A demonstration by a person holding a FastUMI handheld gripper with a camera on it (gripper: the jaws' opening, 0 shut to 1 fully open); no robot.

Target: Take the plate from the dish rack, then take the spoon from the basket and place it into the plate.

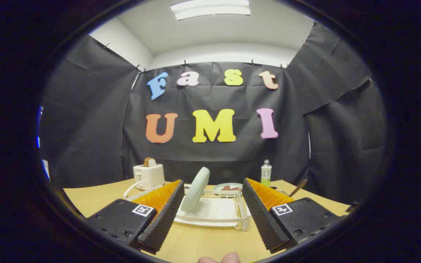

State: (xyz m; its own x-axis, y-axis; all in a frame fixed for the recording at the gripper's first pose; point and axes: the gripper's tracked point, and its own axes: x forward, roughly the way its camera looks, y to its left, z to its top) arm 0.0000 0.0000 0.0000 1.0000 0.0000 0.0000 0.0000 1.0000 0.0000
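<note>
Two black ribbed fingers (210, 215) are standing wide apart and gripping nothing, orange panels showing on their outer sides. Each finger block is carrying a small square black-and-white marker; nothing on them is readable as words. Between the fingers and just ahead of them, a white dish rack (216, 213) is sitting on the wooden desk (196, 244), holding a pale green plate (196, 190) that is leaning on edge at the rack's left part. Beyond the rack a second plate (228, 187) is lying flat with something dark on it, too small to identify. Beyond the left finger a white toaster (149, 175) is holding a slice of bread (149, 162). Beyond the right finger a small bottle (266, 172) is standing, its green label too blurred to read, and a brown handle (298, 188) is poking up, its lower end hidden by the finger. Part of a fingertip (219, 259) is showing at the near desk edge, mostly cut off.
</note>
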